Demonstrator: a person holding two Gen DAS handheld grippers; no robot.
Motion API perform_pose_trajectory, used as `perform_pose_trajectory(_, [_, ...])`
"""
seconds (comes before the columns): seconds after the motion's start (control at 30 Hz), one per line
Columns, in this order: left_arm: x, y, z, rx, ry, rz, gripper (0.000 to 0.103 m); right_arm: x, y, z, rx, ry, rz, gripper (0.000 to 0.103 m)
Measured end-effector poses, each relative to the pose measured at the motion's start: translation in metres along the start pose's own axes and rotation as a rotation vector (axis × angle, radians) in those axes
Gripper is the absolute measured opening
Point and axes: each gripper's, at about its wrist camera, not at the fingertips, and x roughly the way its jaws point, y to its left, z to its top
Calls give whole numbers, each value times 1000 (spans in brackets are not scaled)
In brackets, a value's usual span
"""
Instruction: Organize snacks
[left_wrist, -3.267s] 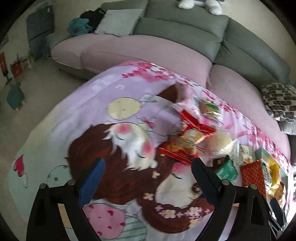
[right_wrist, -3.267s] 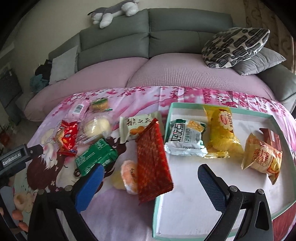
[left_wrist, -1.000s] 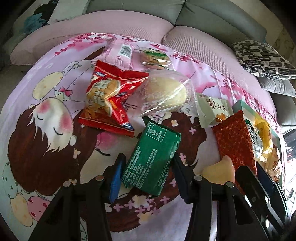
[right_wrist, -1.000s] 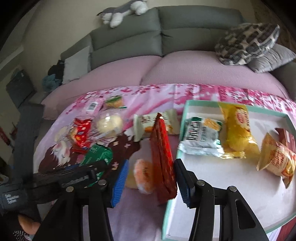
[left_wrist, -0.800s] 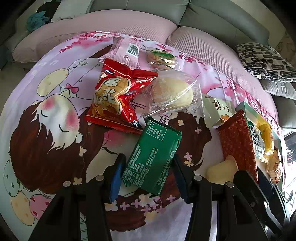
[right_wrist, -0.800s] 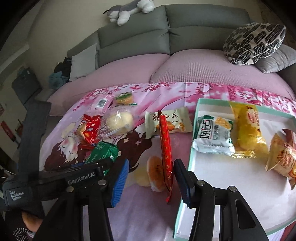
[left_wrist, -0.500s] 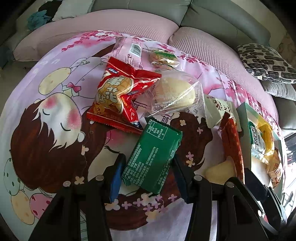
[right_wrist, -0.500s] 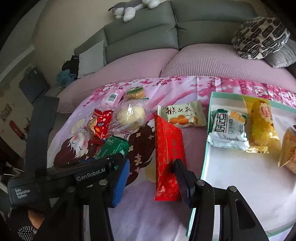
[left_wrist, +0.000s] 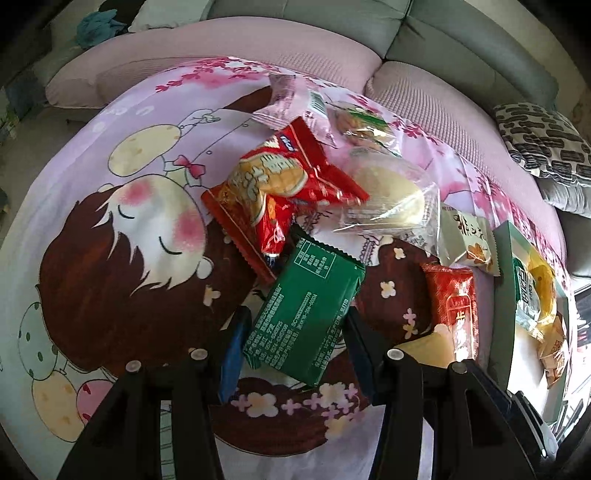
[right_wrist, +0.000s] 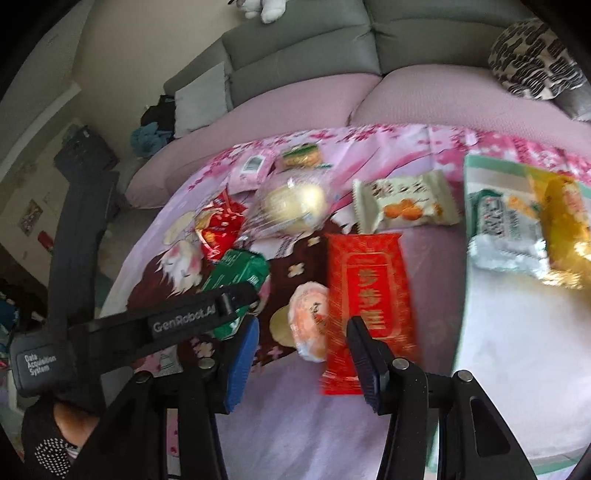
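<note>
Gripping the green packet across its width, my left gripper had its blue pads pressed on the two long sides, the packet's near end lifted off the cartoon-print blanket and its far end close against a crumpled red bag. I judged it light, fairly stiff and slick, so a hold across the middle of the flat sides seemed safer than pinching a crimped end. My right gripper was closed on the long red packet, its right pad on the near part of the wrapper; the left pad's contact I could not see clearly. That packet looked thin and floppy, and I expected it to sag beyond the grip. A round orange-wrapped cake lay just beside it, soft and easily squashed, I thought. To the right sat the white tray, already holding a silver packet and a yellow bag.
</note>
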Motion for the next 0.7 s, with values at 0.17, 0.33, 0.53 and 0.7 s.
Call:
perform_pose_trajectory(0.17, [-4, 5, -3, -6, 1, -5, 52, -3, 0, 1, 6, -19, -15, 53])
perform_pose_trajectory(0.33, [-6, 4, -4, -13, 4, -12, 52, -13, -7, 5, 28, -62, -61, 52])
perform_pose_trajectory(0.53, [-5, 6, -2, -12, 6, -13, 53, -18, -10, 8, 18, -86, -134, 52])
perform_pose_trajectory(0.7, [-5, 7, -2, -18, 9, -11, 52, -9, -8, 6, -21, -59, -210, 52])
